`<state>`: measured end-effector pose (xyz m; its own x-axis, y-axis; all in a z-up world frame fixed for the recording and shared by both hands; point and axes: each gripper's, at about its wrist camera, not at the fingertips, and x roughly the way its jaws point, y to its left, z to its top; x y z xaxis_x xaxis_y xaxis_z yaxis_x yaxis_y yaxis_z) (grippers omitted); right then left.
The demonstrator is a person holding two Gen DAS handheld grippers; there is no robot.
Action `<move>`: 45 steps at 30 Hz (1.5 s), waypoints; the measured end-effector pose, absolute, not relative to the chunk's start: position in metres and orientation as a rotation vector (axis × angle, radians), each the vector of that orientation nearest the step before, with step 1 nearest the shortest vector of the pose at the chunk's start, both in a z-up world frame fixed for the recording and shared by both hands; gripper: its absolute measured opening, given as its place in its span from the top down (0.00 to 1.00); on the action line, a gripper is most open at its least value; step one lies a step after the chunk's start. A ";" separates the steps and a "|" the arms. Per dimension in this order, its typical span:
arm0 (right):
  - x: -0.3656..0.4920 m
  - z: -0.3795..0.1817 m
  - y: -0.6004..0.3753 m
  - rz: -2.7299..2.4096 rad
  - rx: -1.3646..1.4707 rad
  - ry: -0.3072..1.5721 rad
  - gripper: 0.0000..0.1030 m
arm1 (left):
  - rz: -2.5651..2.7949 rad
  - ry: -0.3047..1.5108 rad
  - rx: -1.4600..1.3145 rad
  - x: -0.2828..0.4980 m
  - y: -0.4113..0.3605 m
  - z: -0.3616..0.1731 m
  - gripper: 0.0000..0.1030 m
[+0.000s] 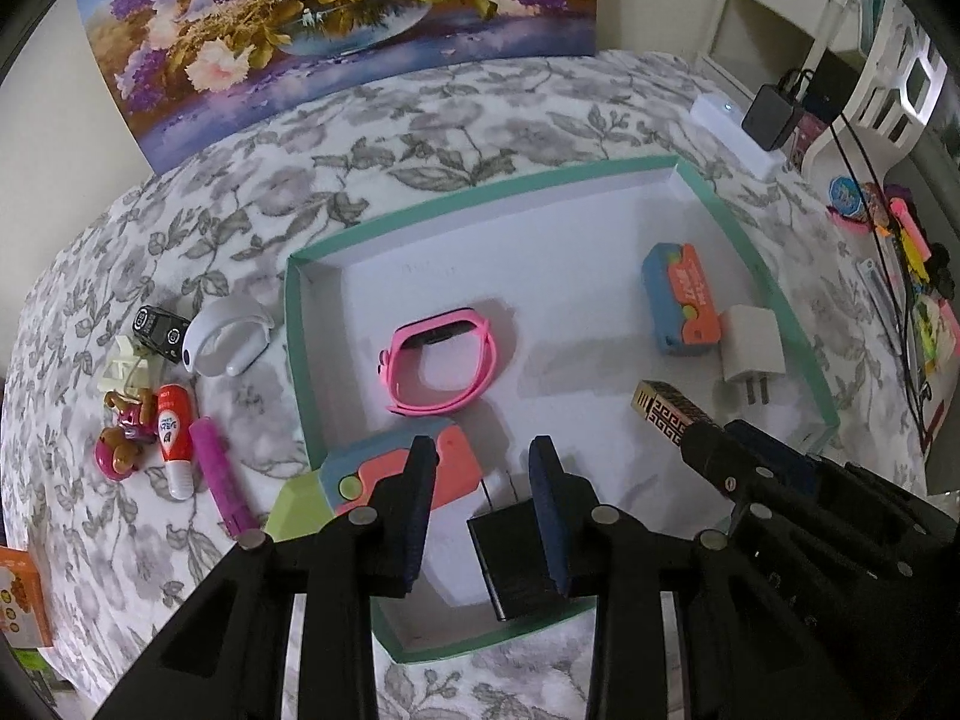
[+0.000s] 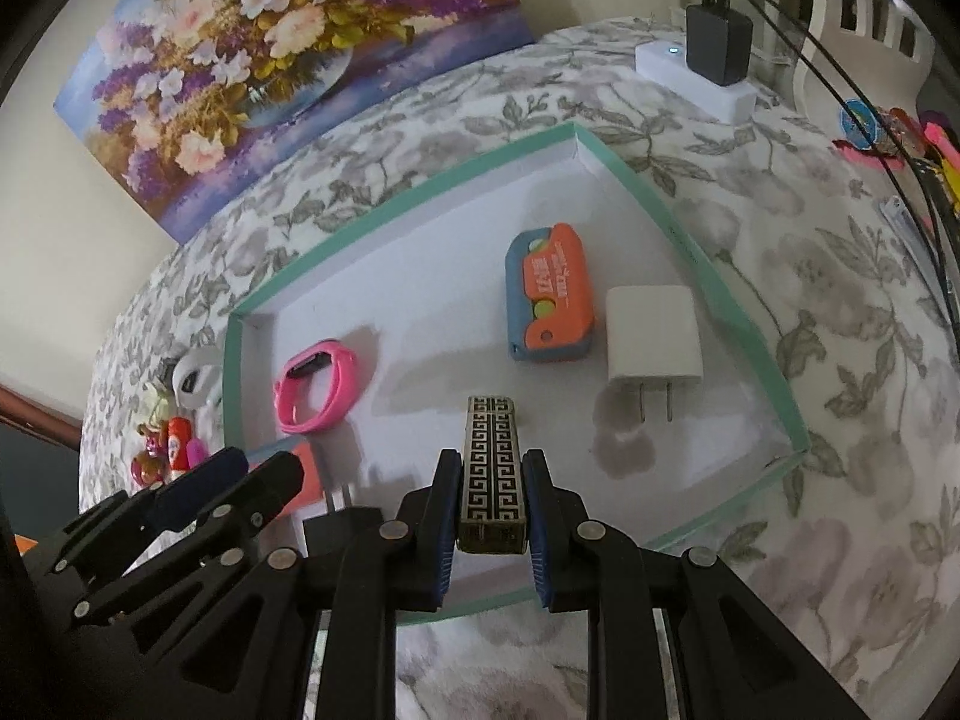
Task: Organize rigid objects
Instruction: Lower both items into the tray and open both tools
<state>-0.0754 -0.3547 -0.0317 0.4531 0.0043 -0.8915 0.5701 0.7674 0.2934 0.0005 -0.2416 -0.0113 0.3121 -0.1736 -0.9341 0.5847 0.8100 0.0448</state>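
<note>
Print on orange-blue case (image 2: pixel 549 294) and red tube (image 1: pixel 174 441) unreadable.

Flower painting (image 1: pixel 336 30) against wall; floral tablecloth (image 1: pixel 420 120); white power strip (image 2: pixel 696 81) with black adapter (image 2: pixel 719 42).

Both grippers tilt steeply downward, side by side. The right gripper (image 2: pixel 491 501) is clamped tight, its blue-padded fingers (image 2: pixel 444 534) pressing both sides of a gold patterned case (image 2: pixel 491 474). The left gripper (image 1: pixel 483 498) has its jaws standing apart, nothing pinched between them.
</note>
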 end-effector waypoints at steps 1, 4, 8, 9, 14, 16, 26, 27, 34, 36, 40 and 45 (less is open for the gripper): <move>-0.075 -0.033 -0.354 -0.376 0.625 1.064 0.78 | -0.516 1.153 0.418 0.000 -0.242 -0.012 0.67; -0.075 -0.039 -0.352 -0.367 0.624 1.094 0.78 | -0.508 1.158 0.419 0.001 -0.240 -0.013 0.67; -0.073 -0.044 -0.349 -0.363 0.616 1.119 0.78 | -0.493 1.170 0.411 0.004 -0.237 -0.016 0.67; -0.073 -0.045 -0.349 -0.361 0.614 1.124 0.78 | -0.489 1.173 0.408 0.005 -0.236 -0.016 0.67; -0.070 -0.053 -0.347 -0.354 0.616 1.154 0.78 | -0.466 1.193 0.386 0.011 -0.228 -0.019 0.67; -0.069 -0.054 -0.346 -0.353 0.616 1.161 0.78 | -0.459 1.201 0.375 0.014 -0.225 -0.020 0.67; -0.066 -0.050 -0.343 -0.351 0.603 1.151 0.76 | -0.424 1.210 0.310 0.025 -0.207 -0.014 0.67; -0.066 -0.049 -0.342 -0.353 0.598 1.149 0.76 | -0.421 1.209 0.306 0.026 -0.206 -0.013 0.67; -0.067 -0.038 -0.341 -0.360 0.584 1.109 0.76 | -0.384 1.198 0.279 0.034 -0.192 -0.007 0.61; -0.066 -0.034 -0.339 -0.360 0.574 1.097 0.74 | -0.371 1.195 0.272 0.036 -0.188 -0.006 0.59; -0.064 -0.032 -0.335 -0.355 0.558 1.092 0.65 | -0.343 1.188 0.256 0.042 -0.180 -0.003 0.44; -0.063 -0.031 -0.334 -0.359 0.548 1.084 0.47 | -0.308 1.192 0.226 0.049 -0.169 -0.003 0.32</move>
<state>-0.0632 -0.3344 -0.0313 0.4311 -0.0106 -0.9023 0.5297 0.8125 0.2435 0.0485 -0.1688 -0.0027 0.3366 -0.1154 -0.9346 0.3514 0.9361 0.0110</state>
